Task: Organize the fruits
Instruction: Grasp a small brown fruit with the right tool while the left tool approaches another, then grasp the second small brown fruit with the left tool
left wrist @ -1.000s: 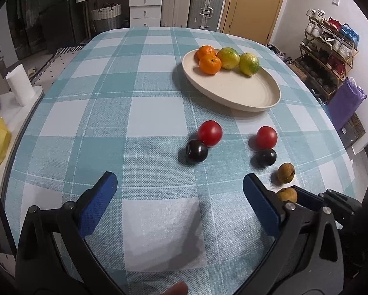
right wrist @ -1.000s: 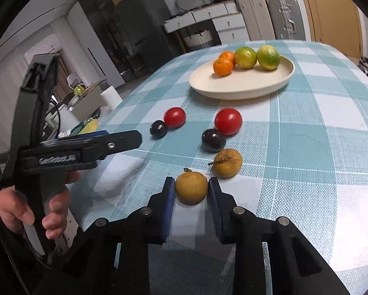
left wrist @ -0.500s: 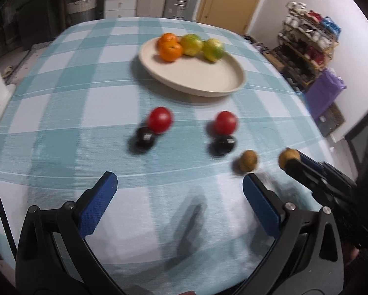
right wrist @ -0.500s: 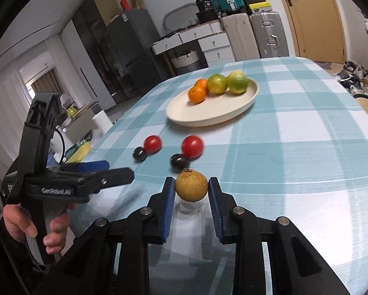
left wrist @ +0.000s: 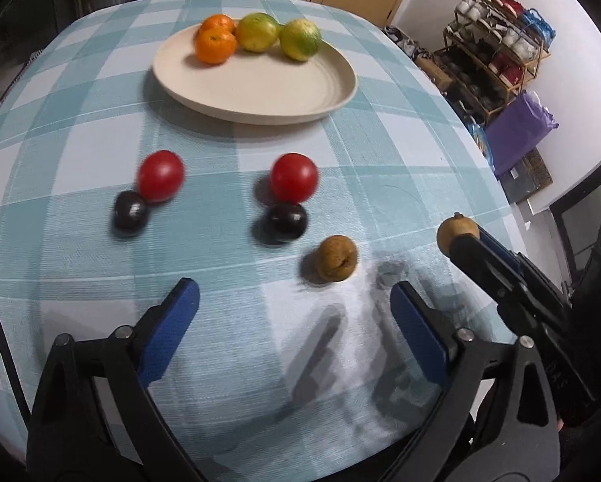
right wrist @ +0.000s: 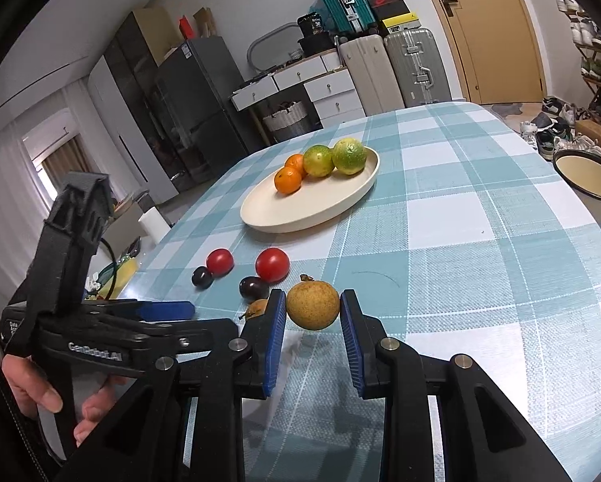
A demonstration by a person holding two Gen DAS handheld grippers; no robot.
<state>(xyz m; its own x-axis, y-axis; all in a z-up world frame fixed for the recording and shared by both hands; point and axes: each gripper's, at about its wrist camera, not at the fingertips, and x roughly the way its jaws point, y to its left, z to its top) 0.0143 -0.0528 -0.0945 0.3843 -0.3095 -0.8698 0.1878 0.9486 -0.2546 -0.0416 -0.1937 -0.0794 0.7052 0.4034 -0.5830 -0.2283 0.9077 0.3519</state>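
The right hand-held gripper [right wrist: 313, 337] is clamped on a small round brown fruit [right wrist: 312, 306], its blue pads pressing the fruit's two sides, and carries it clear of the table [right wrist: 481, 209]. The fruit hangs on the near side of the cream plate [right wrist: 352, 197], well apart from it. The plate is the landmark: at its far edge sit two oranges [right wrist: 289, 174] and two green citrus [right wrist: 334, 157], leaving the near part bare.

The left hand-held gripper [left wrist: 294, 321] has its jaws apart with nothing between them; they have just been closing a little. It points at the loose fruit short of the plate: a second brown fruit [left wrist: 336, 258] nearest its jaws, then two dark plums [left wrist: 287, 221] and two red tomatoes [left wrist: 293, 178] between it and the plate.

The held fruit looks light, firm-skinned and dry, so a side grip across its widest part should hold; being round, it may roll once set down, so the plate's flat middle suits it better than the rim. The tomatoes and plums look smooth and glossy, probably slippery and easy to bruise, and call for a gentle squeeze at the equator. The tomatoes are blurred in the left view, so their stems cannot be made out.
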